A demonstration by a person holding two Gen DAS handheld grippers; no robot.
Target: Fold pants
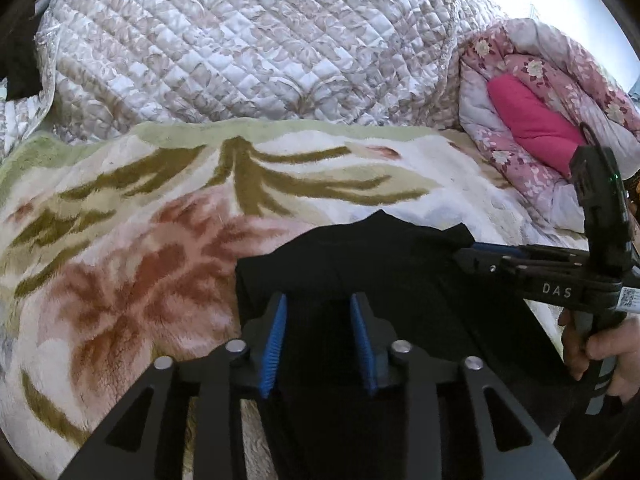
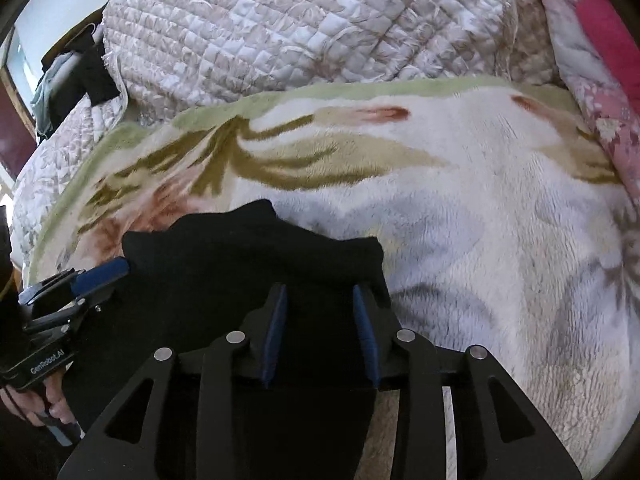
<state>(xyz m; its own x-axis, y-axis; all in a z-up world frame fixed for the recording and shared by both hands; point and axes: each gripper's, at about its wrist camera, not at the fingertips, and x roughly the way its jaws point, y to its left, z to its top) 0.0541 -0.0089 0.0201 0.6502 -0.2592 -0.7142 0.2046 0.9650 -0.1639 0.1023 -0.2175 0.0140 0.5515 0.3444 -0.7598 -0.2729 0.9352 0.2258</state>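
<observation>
Lying across the lower middle of both views, the black pants (image 1: 360,256) are resting on a plush floral blanket (image 1: 120,240) that is covering the bed, with their far edge bunching into a few soft peaks. In the left wrist view, the left gripper (image 1: 319,336) is sitting over the dark fabric at the bottom centre of the frame, its blue pads (image 1: 275,344) standing apart with cloth showing in the gap between them; the jaws are spread and are not pinching anything that can be made out. At the right edge of that frame, the right gripper (image 1: 472,250) is reaching in from the side, its blue-tipped fingers lying at the right border of the pants, and a bare hand (image 1: 600,352) is wrapping around its handle. From this angle I cannot tell whether cloth is between those tips.

In the right wrist view, the right gripper is likewise hovering over the pants at the bottom centre, dark blue pads (image 2: 276,336) parted, with nothing visibly clamped. The left gripper is showing at the lower left of that frame, touching the garment's left edge.

A quilted cover (image 1: 240,40) is filling the upper part of both frames, and a pink flowered quilt (image 1: 552,92) is bunching in the upper right.
</observation>
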